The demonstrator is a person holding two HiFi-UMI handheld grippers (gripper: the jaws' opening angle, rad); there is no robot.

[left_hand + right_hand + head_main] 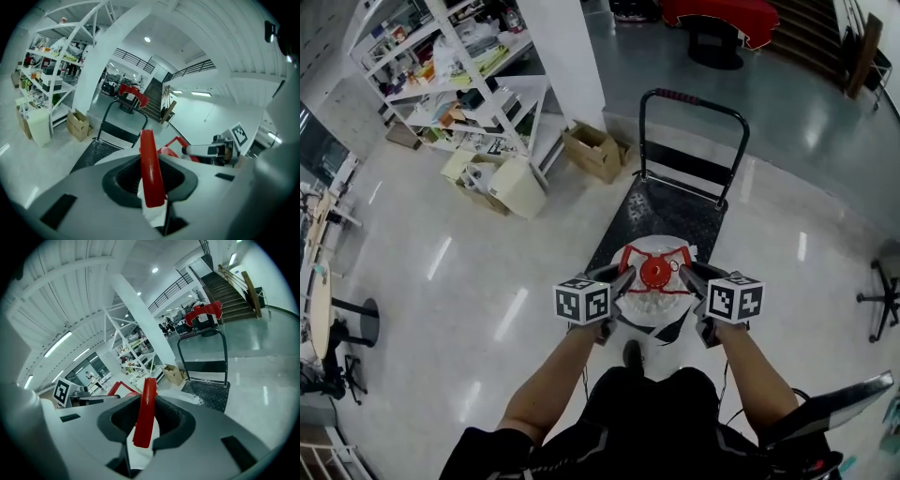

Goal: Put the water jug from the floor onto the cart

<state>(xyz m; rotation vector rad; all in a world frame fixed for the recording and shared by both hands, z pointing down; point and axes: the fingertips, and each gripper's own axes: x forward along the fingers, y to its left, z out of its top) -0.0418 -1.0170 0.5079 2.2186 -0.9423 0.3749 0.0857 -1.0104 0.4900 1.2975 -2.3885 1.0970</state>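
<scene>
The water jug (654, 298), clear with a red cap and a red handle frame (630, 258), hangs between my two grippers over the near end of the black cart (664, 214). My left gripper (625, 278) is shut on the left red strap (150, 164), which stands upright between its jaws. My right gripper (685, 273) is shut on the right red strap (145, 414) in the same way. In the left gripper view the right gripper (206, 150) shows across the jug, and the cart (117, 136) lies ahead. The cart (208, 380) also lies ahead in the right gripper view.
The cart's upright push handle (694, 98) stands at its far end. Cardboard boxes (592, 150) and a white shelf rack (459, 75) stand at the left beside a white pillar (567, 56). A chair base (881, 298) sits at the right.
</scene>
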